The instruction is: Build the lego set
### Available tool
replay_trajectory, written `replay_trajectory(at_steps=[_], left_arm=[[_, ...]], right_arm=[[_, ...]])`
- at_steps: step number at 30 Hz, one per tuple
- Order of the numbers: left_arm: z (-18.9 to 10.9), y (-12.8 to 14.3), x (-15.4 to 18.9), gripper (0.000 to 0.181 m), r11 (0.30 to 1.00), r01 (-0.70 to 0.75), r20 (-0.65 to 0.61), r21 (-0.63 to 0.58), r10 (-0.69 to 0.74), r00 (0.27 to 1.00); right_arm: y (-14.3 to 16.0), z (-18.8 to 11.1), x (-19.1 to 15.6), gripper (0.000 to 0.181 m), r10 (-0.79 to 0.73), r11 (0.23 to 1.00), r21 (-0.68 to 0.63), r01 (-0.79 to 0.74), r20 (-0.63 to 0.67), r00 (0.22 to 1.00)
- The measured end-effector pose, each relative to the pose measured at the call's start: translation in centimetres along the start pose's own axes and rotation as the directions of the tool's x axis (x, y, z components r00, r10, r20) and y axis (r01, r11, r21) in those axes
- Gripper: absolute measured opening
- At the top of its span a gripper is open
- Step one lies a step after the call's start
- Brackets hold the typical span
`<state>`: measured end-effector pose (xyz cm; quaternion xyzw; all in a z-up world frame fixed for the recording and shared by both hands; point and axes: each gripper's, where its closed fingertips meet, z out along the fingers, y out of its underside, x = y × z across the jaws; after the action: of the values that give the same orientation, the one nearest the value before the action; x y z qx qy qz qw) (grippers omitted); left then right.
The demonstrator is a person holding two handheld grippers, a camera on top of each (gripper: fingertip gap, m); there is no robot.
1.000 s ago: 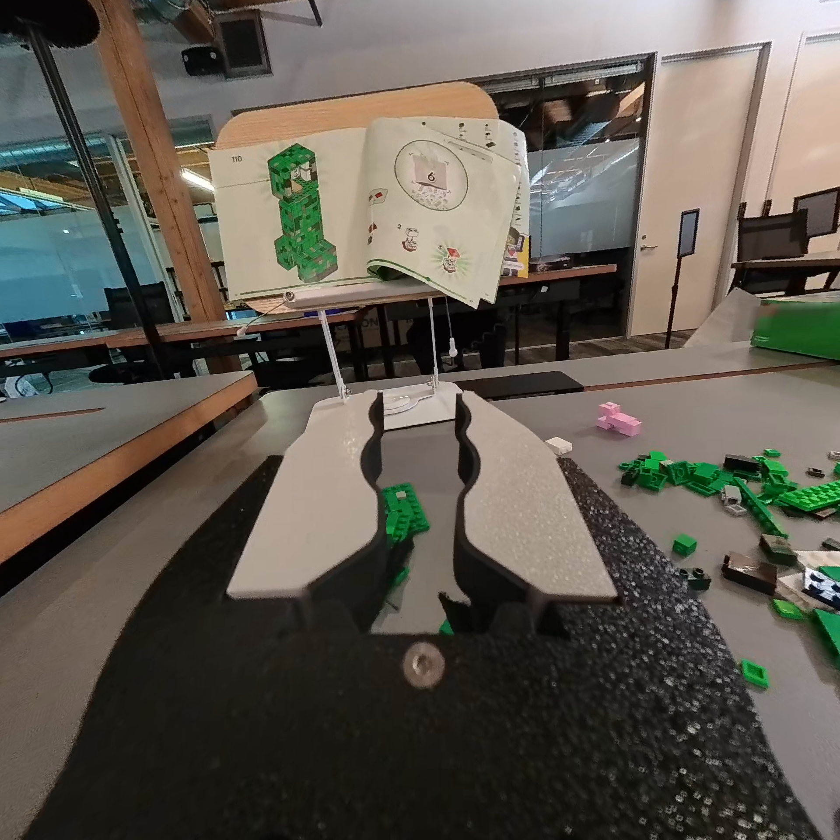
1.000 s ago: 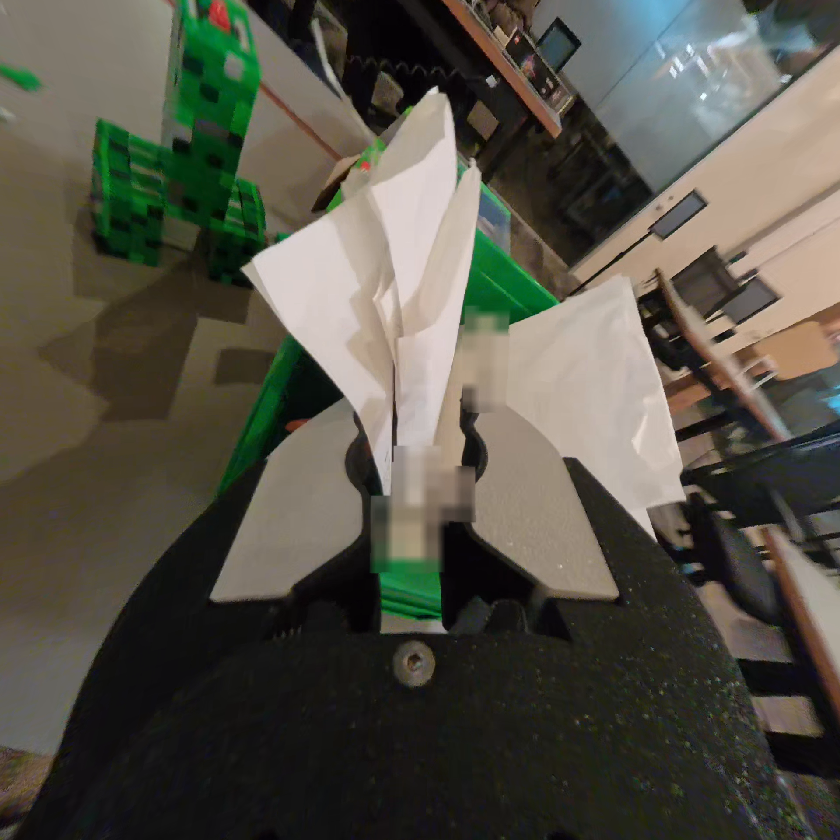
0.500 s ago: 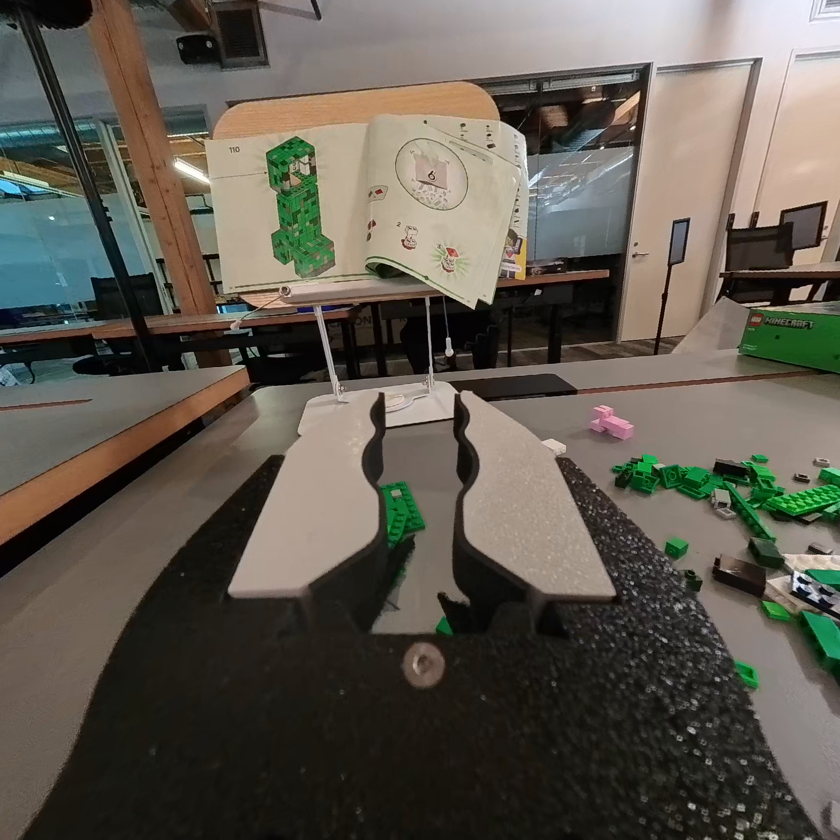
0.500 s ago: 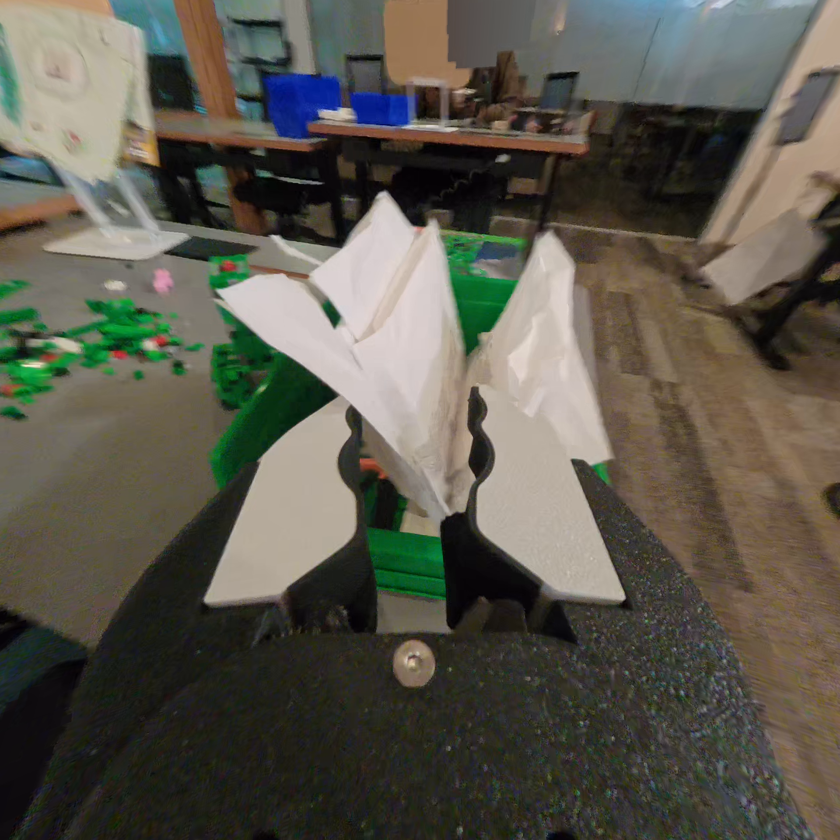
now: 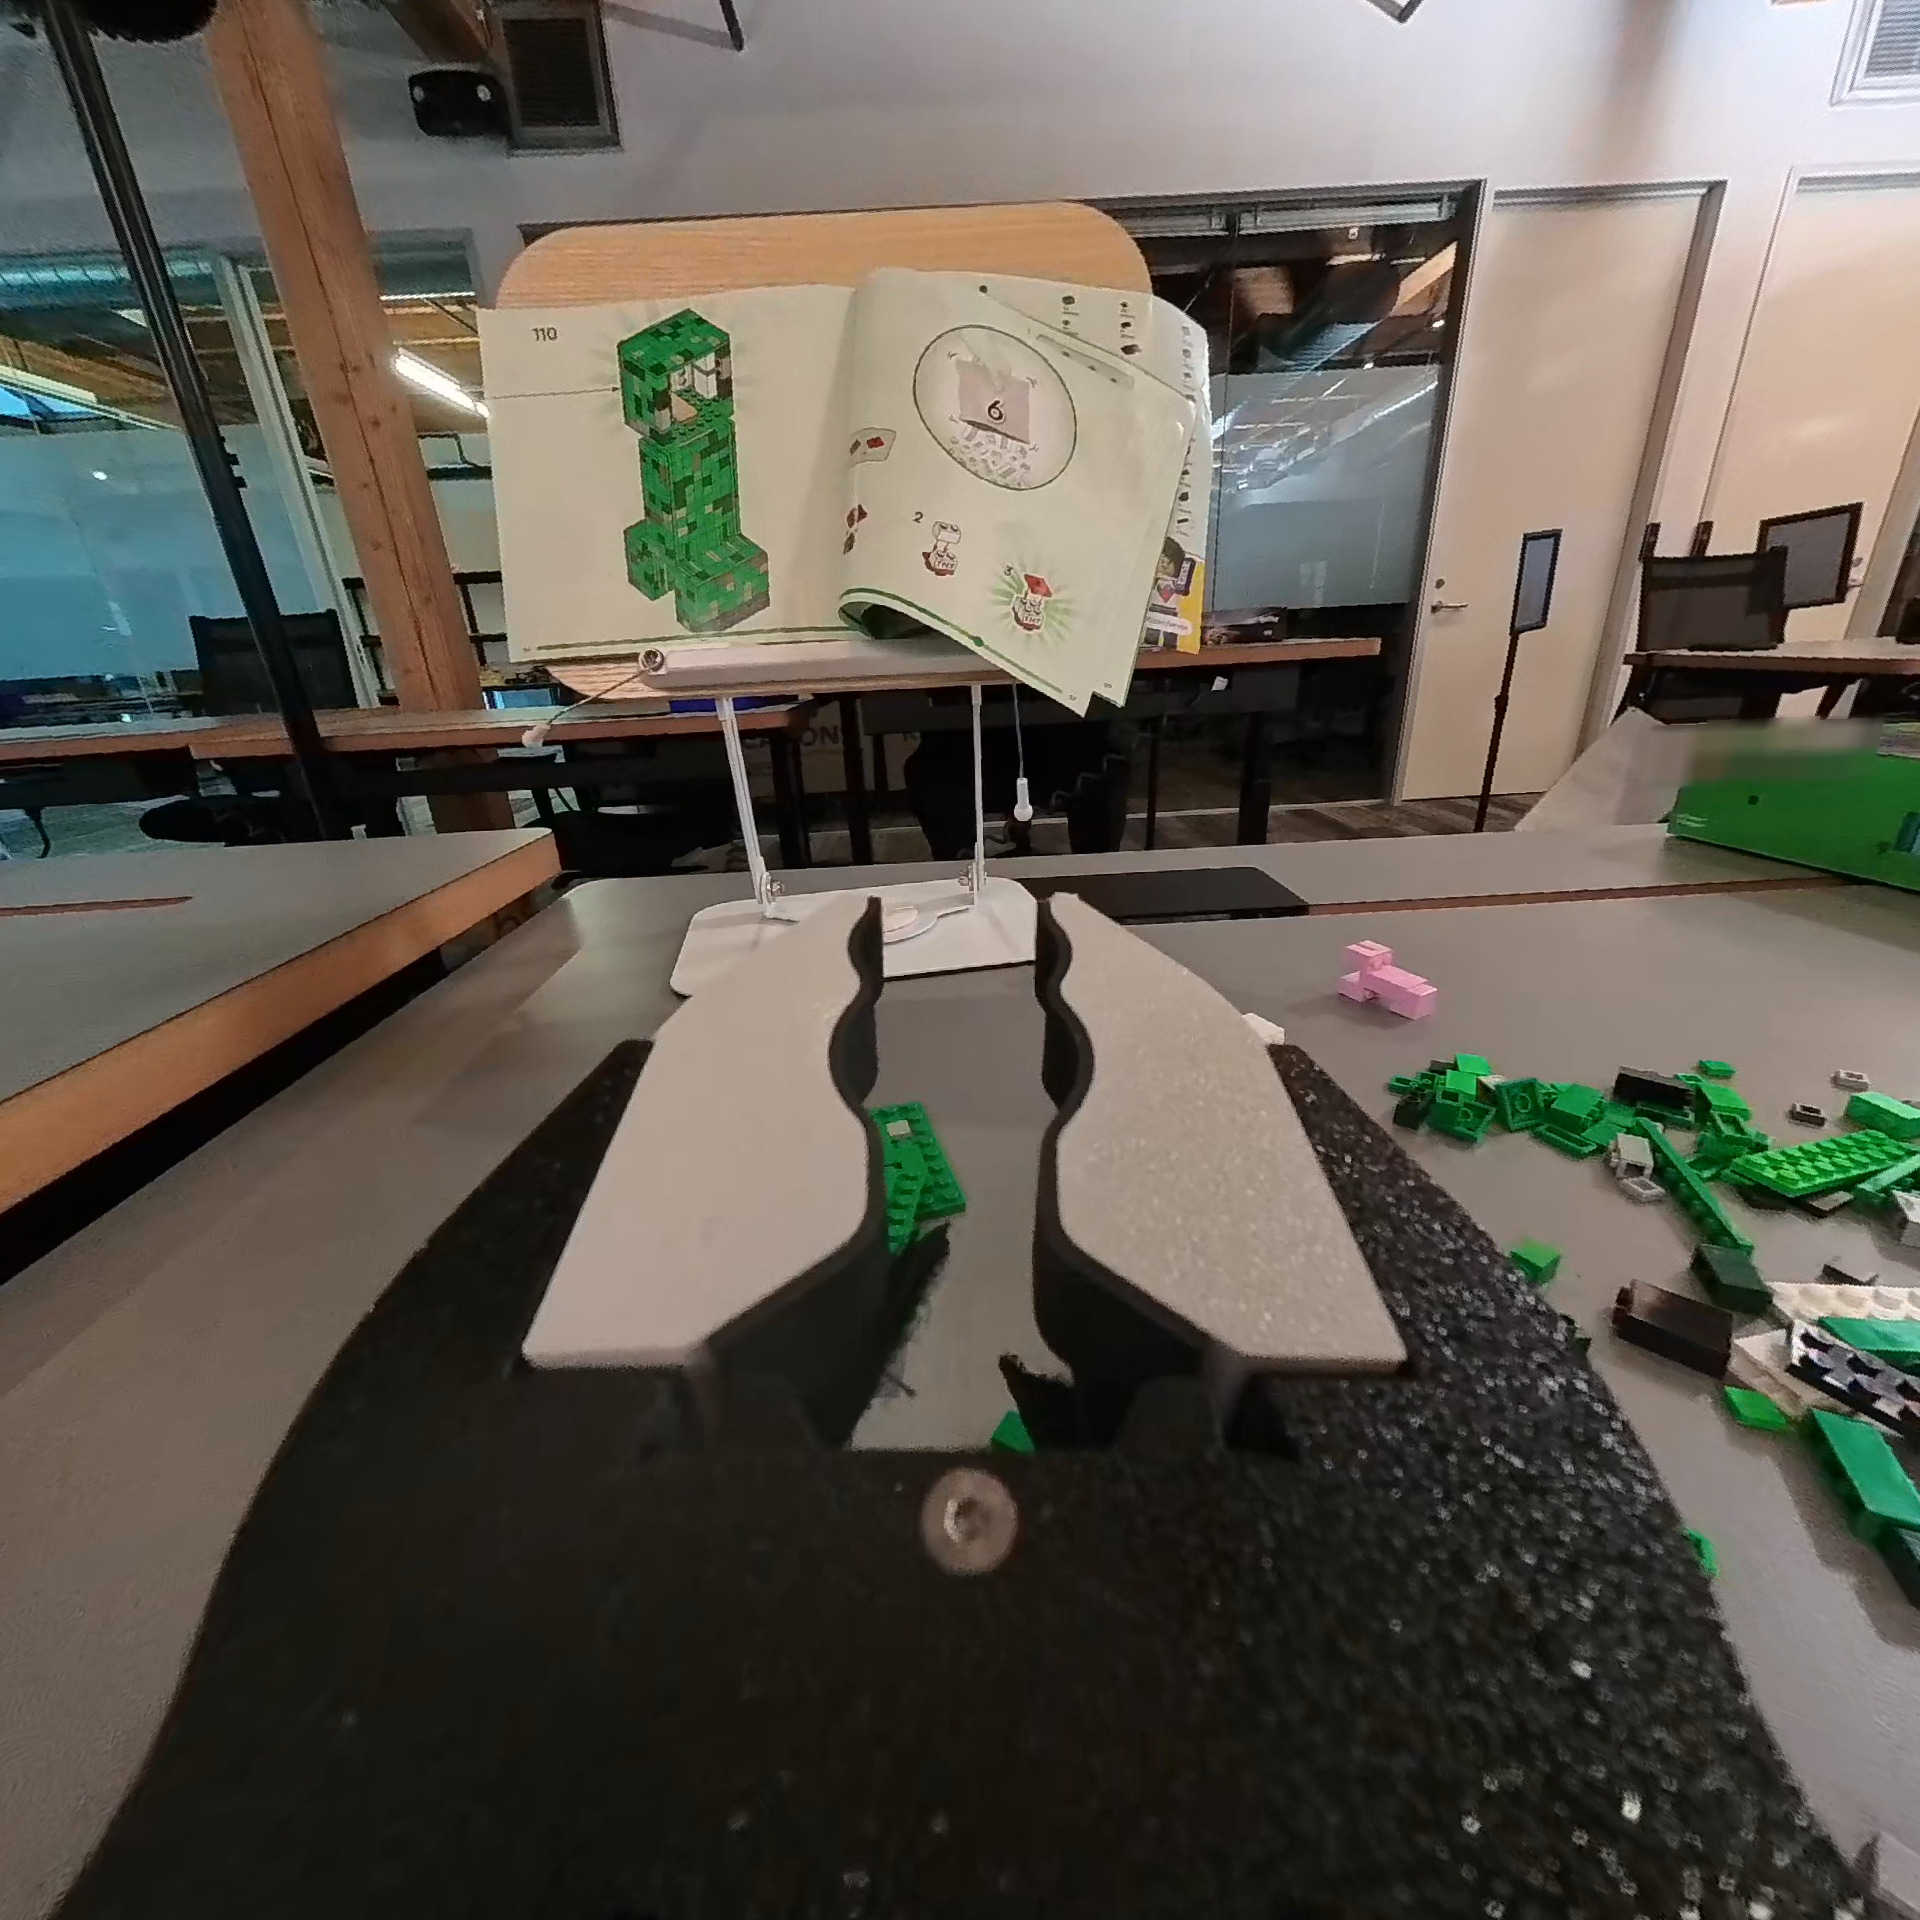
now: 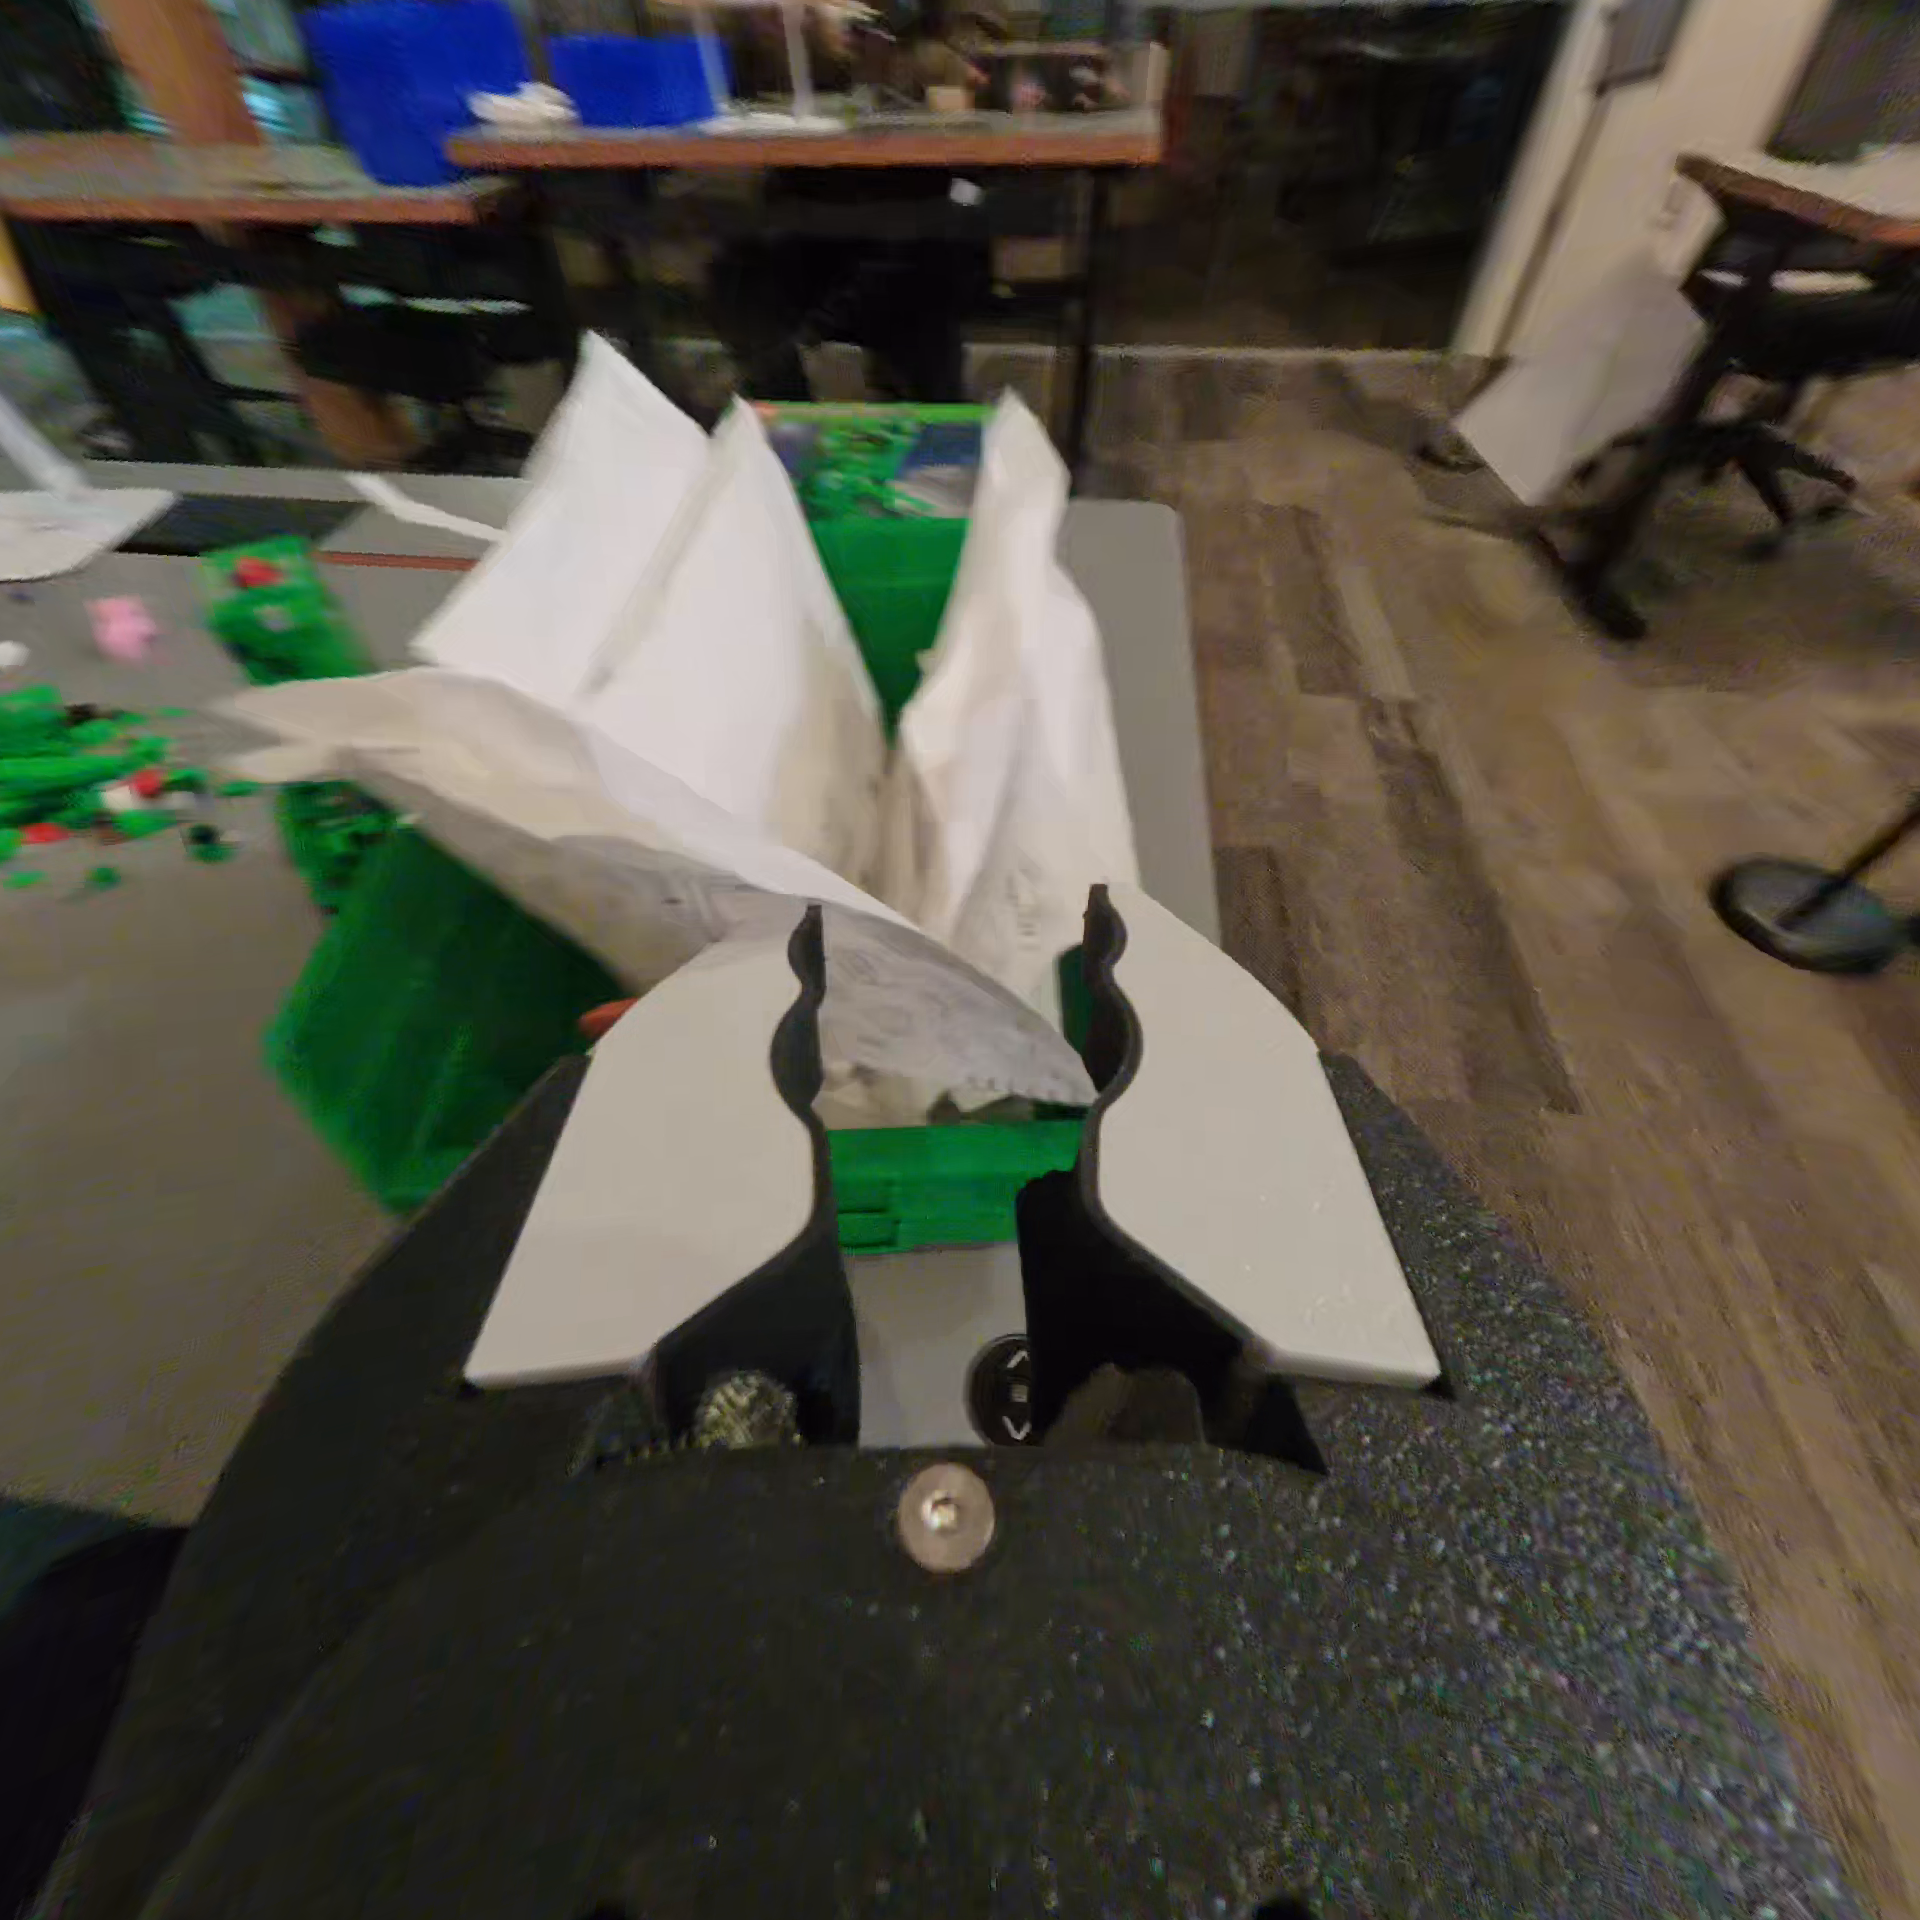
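In the left wrist view my left gripper (image 5: 956,920) is open and empty, low over the grey table (image 5: 312,1247). A flat green plate (image 5: 920,1158) lies on the table below the gap, beside the left finger. Loose green, black and white bricks (image 5: 1662,1132) lie to the right. In the right wrist view my right gripper (image 6: 956,914) is open. Crumpled white paper bags (image 6: 727,727) stand in the open green box (image 6: 416,997) just ahead of it; one bag curls between the fingers without being pinched.
The instruction booklet (image 5: 831,468) stands open on a white stand (image 5: 925,940) ahead of the left gripper. A pink brick animal (image 5: 1387,982) sits right of it. The green box (image 5: 1808,821) is at the table's right end, by the edge and wooden floor (image 6: 1507,935). The left gripper's tips are roughly 85 cm from the right gripper's. Between my left fingertips and the pink brick animal (image 5: 1387,982) there is roughly 30 cm.
My right gripper has opened and let go of the white paper bags, which now rest in the green box; its view swung round. My left gripper has barely moved.
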<state>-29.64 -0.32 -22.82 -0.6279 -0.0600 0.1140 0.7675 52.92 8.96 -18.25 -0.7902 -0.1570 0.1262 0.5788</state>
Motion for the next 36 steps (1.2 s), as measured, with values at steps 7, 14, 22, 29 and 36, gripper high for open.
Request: replay_trajectory(at_steps=[7,14,22,29,36], left_arm=[[0.0,0.1,-0.1,0.027,1.000,0.004,0.003,-0.005,-0.004,1.000],[0.1,0.2,0.1,0.027,1.000,0.007,-0.005,-0.010,-0.007,1.000],[-0.1,0.2,-0.4,0.026,0.998,0.061,-0.001,-0.004,-0.061,0.998],[-0.2,0.2,-1.0,0.025,0.990,0.142,-0.006,0.011,-0.142,0.990],[-0.2,0.3,-1.0,0.025,0.986,0.167,-0.018,0.011,-0.167,0.986]], right_arm=[[-1.4,1.1,0.5,0.048,0.103,0.983,0.154,-0.100,-0.011,0.995],[-3.4,1.6,-3.1,0.082,-0.374,0.926,-0.010,0.377,-0.160,0.913],[-7.4,-1.1,-7.4,0.081,-0.656,0.755,-0.003,0.656,0.018,0.755],[-6.3,-1.0,-6.1,0.092,-0.780,0.600,-0.232,0.766,0.042,0.624],[-0.8,-0.4,-5.0,0.026,-0.807,0.394,-0.405,0.825,0.277,0.521]])
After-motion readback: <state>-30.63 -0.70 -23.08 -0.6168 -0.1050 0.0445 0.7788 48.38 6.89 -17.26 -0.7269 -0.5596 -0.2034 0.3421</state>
